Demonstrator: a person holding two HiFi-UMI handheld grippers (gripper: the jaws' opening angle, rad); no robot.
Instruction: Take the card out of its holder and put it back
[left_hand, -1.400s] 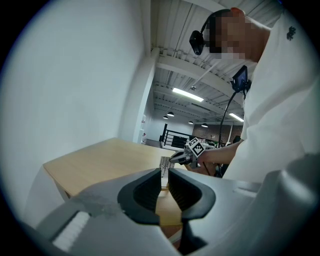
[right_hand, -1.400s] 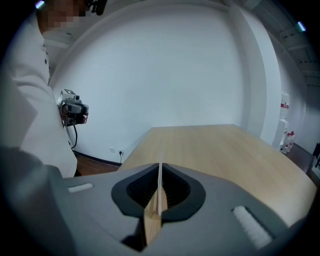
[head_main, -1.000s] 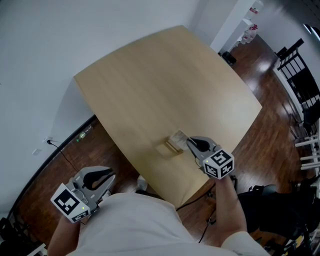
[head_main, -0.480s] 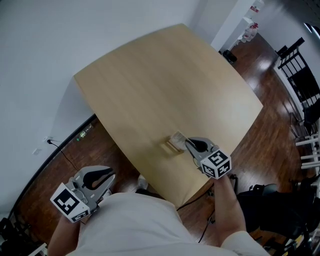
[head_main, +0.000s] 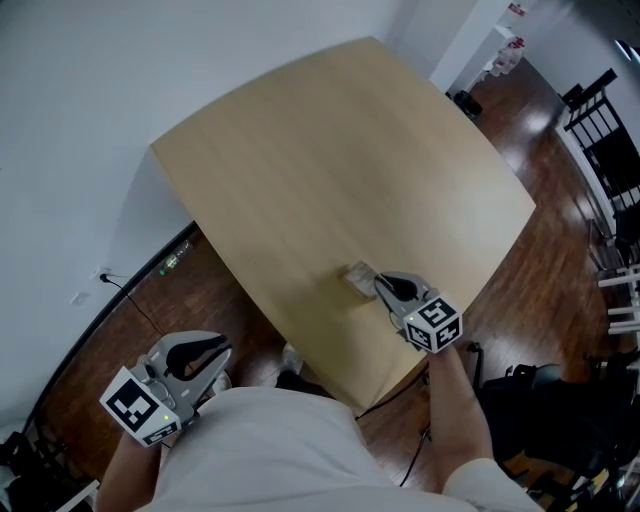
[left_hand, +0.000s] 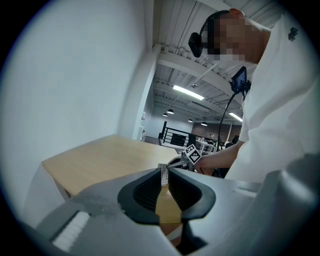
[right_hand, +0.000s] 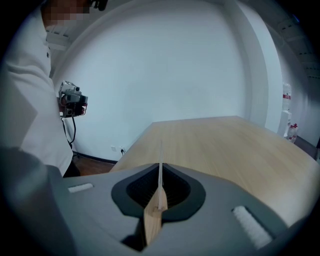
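Note:
A thin pale card stands edge-on between the jaws of my right gripper, which is shut on it. Right under the card a light wooden holder lines up with its lower edge. In the head view the right gripper holds the card low over the table's near right part; holder and card are hard to tell apart there. My left gripper hangs off the table by the person's body, its jaws a narrow gap apart with nothing in them.
The tan table ends just behind the right gripper, with dark wooden floor beyond it. Black railings and chairs stand at the right. A cable runs along the floor by the white wall at the left.
My right gripper has sunk toward the table with the card. The wooden holder that showed beside the card earlier now lies under it. The left gripper has stayed put.

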